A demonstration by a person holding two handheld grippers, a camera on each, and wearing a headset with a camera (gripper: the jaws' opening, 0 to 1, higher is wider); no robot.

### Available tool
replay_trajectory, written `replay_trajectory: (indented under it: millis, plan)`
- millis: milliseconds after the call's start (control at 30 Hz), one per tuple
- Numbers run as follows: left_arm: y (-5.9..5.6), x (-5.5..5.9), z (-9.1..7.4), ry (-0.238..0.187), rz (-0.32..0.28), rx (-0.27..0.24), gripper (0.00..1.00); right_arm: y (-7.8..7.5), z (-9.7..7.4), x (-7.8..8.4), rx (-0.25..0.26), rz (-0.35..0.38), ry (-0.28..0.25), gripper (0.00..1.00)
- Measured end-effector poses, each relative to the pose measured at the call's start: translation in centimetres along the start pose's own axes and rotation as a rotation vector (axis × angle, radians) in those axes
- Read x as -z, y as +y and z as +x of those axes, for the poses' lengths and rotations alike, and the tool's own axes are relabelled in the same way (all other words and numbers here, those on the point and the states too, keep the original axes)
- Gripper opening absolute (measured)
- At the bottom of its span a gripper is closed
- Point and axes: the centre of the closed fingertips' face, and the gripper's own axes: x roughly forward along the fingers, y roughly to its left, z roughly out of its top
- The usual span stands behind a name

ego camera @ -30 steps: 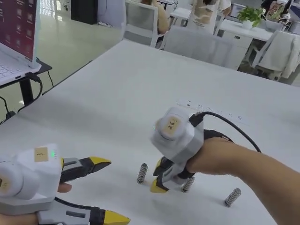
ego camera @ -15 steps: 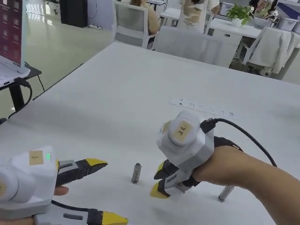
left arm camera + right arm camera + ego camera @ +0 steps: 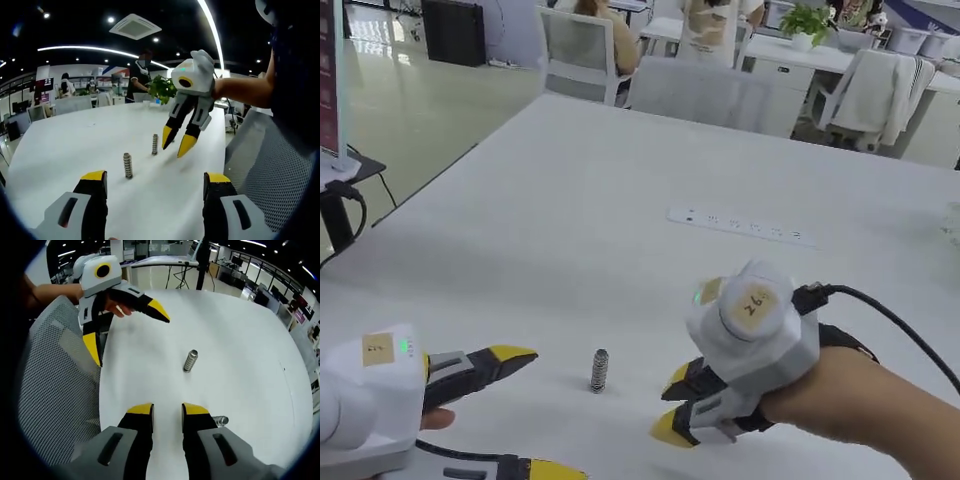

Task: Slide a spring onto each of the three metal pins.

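Down in the head view, the left gripper [image 3: 532,410] sits at the bottom left over the white table [image 3: 570,200]. Its 2 yellow-tipped jaws are spread wide with nothing between them. The right gripper [image 3: 670,405] is at the lower right, its jaws a little apart and empty. 1 spring [image 3: 599,370] stands upright on the table between the 2 grippers, touching neither. A power strip [image 3: 740,225] lies farther back, well apart from them.

Next, the left gripper view looks across the table. The same spring stands just ahead of the left jaw. A second spring [image 3: 155,144] stands upright beyond it, just beside the right gripper's tips, which point down at the table. Whether either one sits on a pin cannot be told.

Finally, the right gripper view has its own jaws parted by a narrow gap, gripping nothing. The spring stands ahead of them. The second spring is low beside the right-hand jaw, partly hidden. The left gripper hangs at the upper left, jaws splayed, above a mesh chair [image 3: 50,390].
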Motion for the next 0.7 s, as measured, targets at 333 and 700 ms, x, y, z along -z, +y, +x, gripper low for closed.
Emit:
replay_trajectory:
  millis: [333, 700]
  plan:
    - [-0.6, -0.1, 0.3, 0.002, 0.0, 0.013, 0.75, 0.3, -1.8, 2.2, 0.045, 0.063, -0.029, 0.2]
    - [-1.1, -0.2, 0.8, 0.009, -0.002, 0.027, 0.76, -0.2, -3.9, 5.2, 0.093, 0.144, -0.048, 0.21]
